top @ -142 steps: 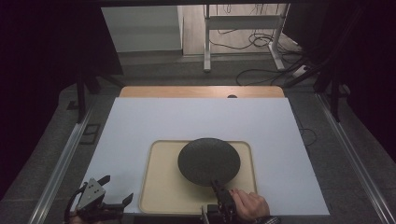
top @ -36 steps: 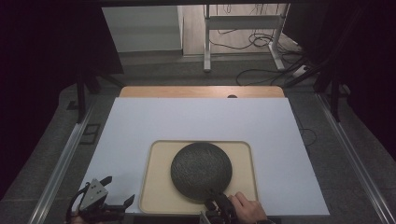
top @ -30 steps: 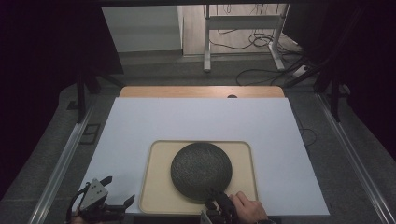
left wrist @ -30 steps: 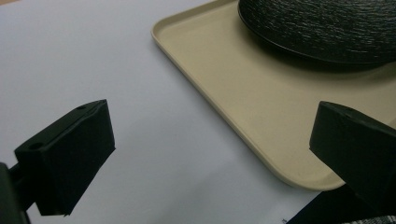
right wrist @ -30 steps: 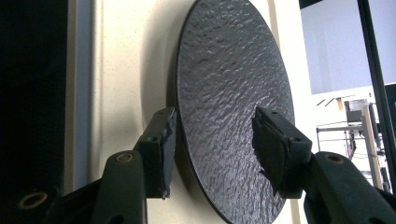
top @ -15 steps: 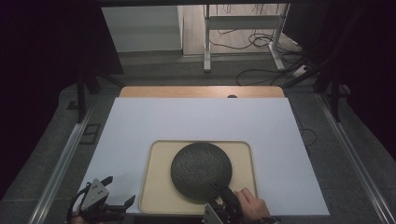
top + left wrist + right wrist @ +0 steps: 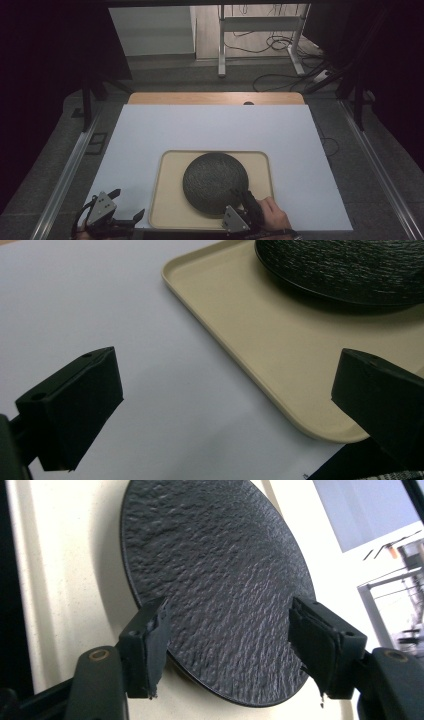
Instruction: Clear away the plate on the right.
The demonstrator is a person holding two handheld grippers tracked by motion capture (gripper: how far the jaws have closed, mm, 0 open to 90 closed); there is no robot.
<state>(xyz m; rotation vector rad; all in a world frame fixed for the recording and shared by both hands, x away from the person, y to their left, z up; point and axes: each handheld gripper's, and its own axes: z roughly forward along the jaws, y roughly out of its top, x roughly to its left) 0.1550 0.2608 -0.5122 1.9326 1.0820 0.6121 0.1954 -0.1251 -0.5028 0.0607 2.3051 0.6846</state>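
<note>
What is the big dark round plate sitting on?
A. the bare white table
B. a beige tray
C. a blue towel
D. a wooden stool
B: in the high view the dark plate lies inside the rim of the beige tray, which itself rests on the white table; the left gripper view shows the same plate on the tray's floor.

Plate [image 7: 215, 585] near rim hidden behind right gripper [image 7: 227, 650] jaws — tray [image 7: 280, 355] cut off by frame edge.
</note>
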